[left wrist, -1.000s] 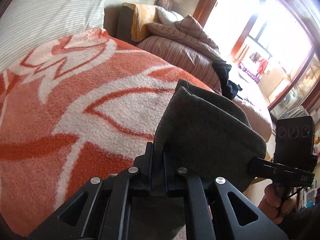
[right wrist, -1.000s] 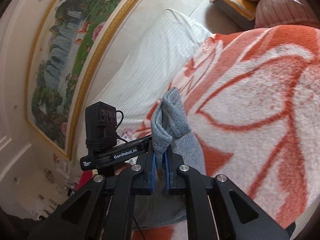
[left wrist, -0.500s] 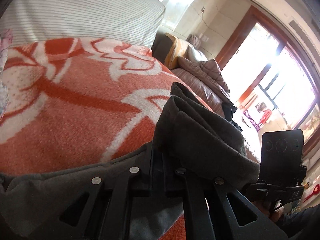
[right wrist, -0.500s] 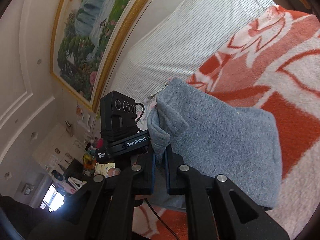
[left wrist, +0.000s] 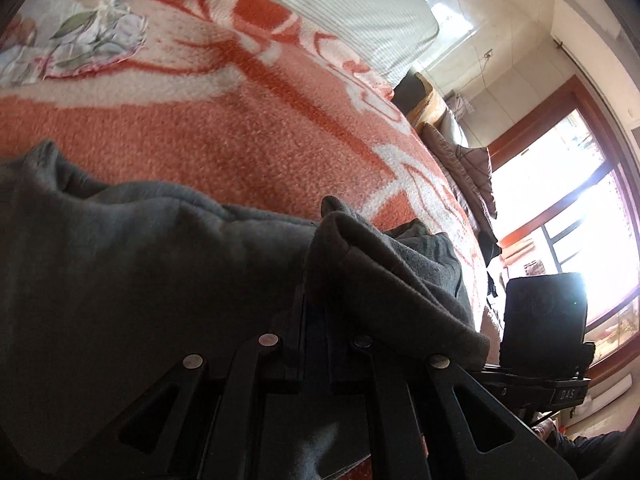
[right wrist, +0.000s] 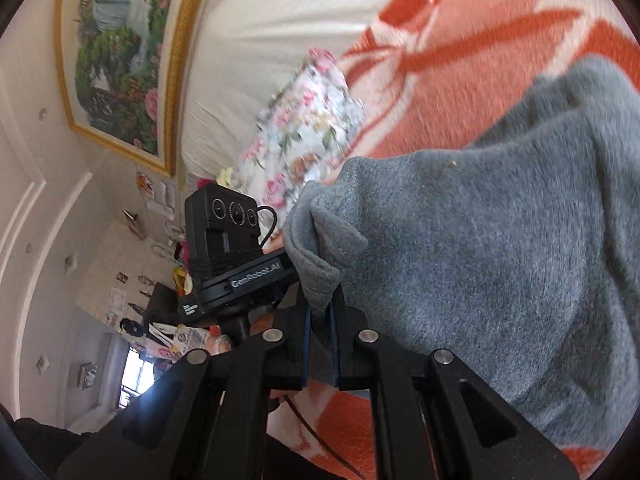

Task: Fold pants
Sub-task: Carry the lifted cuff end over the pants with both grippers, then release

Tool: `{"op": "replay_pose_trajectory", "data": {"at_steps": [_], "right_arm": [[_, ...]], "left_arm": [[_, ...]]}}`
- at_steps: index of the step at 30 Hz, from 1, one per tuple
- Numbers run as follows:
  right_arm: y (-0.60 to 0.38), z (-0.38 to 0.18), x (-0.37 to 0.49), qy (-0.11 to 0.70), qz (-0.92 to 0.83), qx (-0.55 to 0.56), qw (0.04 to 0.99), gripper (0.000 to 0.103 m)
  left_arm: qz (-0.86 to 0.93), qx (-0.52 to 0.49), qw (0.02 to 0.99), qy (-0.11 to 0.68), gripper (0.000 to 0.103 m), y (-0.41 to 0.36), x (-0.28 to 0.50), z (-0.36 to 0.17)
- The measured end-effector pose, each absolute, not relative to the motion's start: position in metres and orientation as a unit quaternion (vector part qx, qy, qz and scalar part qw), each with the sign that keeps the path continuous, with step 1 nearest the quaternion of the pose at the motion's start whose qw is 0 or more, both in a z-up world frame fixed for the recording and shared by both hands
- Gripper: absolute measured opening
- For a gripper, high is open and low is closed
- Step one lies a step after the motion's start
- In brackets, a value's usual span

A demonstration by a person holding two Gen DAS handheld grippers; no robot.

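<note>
Grey pants are pinched tight in your left gripper and right gripper, mid-fold over the blanket; next, lay that edge flat toward twelve o'clock.

Grey fleece pants, plain and unpatterned, darker charcoal in shadow on the left wrist view. Beneath, an orange blanket with broad white branching shapes outlined in deeper red-orange. At the far edge, a floral cloth in white with pink roses and green leaves. Behind, a white cushion with fine grey pinstripes. On the cream wall, a painting in greens, blues and pink flowers, framed in gold. Black grippers, the right gripper with blue pads. Red-brown window frame at far right.
</note>
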State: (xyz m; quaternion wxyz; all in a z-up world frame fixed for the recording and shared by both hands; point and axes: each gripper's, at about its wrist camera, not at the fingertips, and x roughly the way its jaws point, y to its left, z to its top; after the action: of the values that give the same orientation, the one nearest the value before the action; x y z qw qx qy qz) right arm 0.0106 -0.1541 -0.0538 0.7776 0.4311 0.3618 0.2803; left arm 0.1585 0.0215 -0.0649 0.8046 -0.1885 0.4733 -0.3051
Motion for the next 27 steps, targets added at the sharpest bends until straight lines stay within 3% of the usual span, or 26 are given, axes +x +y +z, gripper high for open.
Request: {"op": "replay_pose_trajectory", "data": {"at_steps": [7,10,14,19,27], "right_arm": [[-0.137,-0.07,0.016,0.402,0.278,0.403,0.773,0.013],[-0.134,-0.067,0.013,0.406,0.282,0.394,0.775,0.022],[-0.132,-0.053,0.004,0.393,0.297,0.386,0.78,0.049],[-0.146,-0.031,-0.011,0.367,0.26,0.356,0.819,0.049],[-0.195,-0.006,-0.015,0.329,0.162,0.333,0.869,0.049]], "left_arm": [[-0.252,-0.205,0.82,0.471,0.004,0.069,0.131,-0.064],[-0.227,-0.217,0.833,0.455,0.004,0.093,0.115,-0.047],[-0.228,-0.212,0.846,0.433,0.01,0.095,0.101,-0.018],[-0.242,-0.193,0.846,0.433,0.02,0.067,0.102,-0.001],[-0.221,-0.139,0.832,0.49,0.033,0.019,0.106,-0.034]]}}
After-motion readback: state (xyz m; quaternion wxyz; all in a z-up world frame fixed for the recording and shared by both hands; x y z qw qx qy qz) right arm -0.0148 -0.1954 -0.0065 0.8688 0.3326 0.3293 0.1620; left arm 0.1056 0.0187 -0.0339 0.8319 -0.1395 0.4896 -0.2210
